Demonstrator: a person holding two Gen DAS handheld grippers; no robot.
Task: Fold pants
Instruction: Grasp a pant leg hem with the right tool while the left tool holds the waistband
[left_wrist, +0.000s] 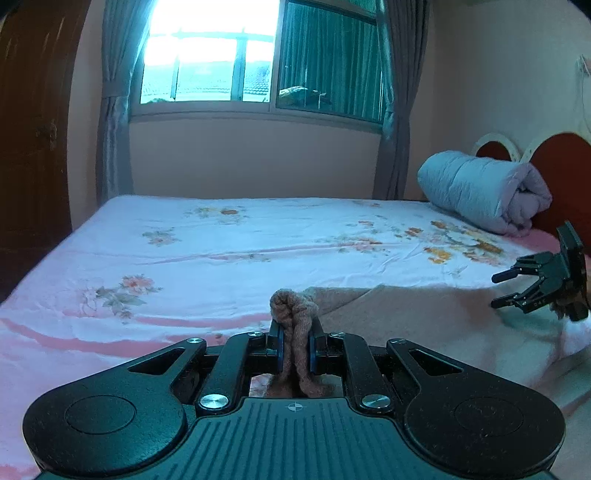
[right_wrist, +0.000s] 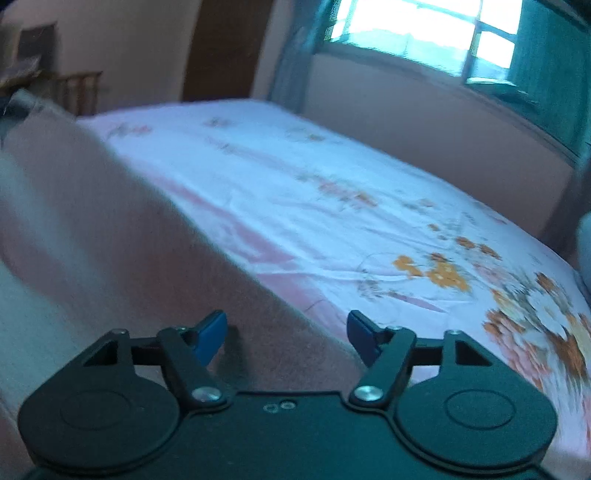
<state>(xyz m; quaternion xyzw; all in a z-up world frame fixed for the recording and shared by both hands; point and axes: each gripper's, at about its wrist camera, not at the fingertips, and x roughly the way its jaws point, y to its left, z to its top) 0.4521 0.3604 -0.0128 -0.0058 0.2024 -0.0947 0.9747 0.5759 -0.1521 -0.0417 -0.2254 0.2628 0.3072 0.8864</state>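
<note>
The pants (left_wrist: 424, 314) are pinkish-brown knit fabric lying along the near edge of the bed. My left gripper (left_wrist: 295, 350) is shut on a bunched end of the pants, which sticks up between the blue pads. My right gripper (left_wrist: 496, 290) shows at the right of the left wrist view, open, just above the other end of the pants. In the right wrist view the right gripper (right_wrist: 286, 334) is open and empty, with its blue pads (right_wrist: 212, 334) spread over the pants (right_wrist: 110, 229). That view is blurred.
The bed (left_wrist: 221, 251) has a white and pink floral sheet. A rolled light quilt (left_wrist: 484, 188) lies at the far right by the red headboard (left_wrist: 565, 166). A window with grey curtains (left_wrist: 258, 62) is behind the bed. A dark wooden door (left_wrist: 33, 129) stands at the left.
</note>
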